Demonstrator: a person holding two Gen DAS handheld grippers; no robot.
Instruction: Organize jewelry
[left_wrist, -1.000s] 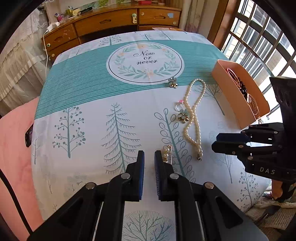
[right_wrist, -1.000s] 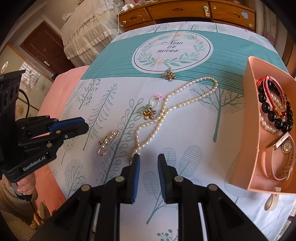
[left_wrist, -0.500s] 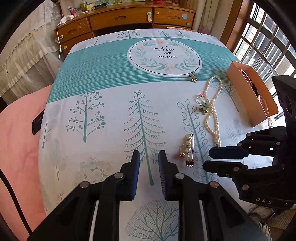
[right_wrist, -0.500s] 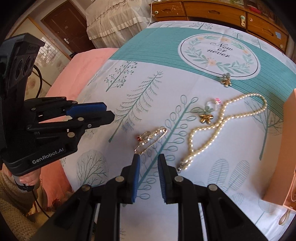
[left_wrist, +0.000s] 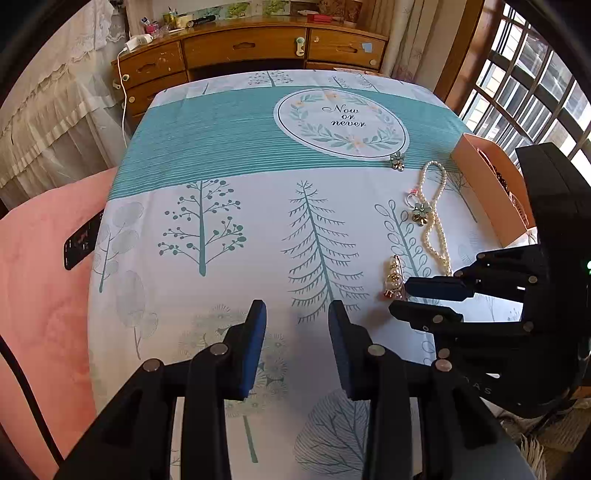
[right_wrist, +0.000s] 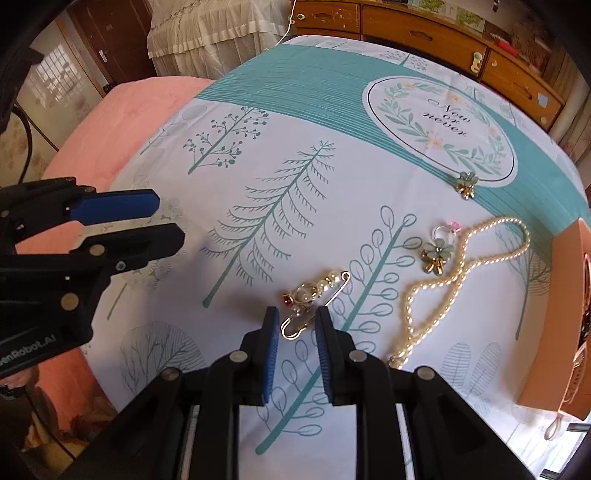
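Pearl brooch pin (right_wrist: 316, 301) lies flat on bedspread, lower centre of frame, between part-open, empty right gripper (right_wrist: 295, 330) tips. Light, thin, slippery; grasp beaded middle. Left gripper (left_wrist: 297, 334) wide open, empty.

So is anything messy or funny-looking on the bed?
A little. The pearl necklace lies twisted in a loose figure eight, with a flower charm touching it. A watch strap dangles over the edge of the box. Nothing looks broken.
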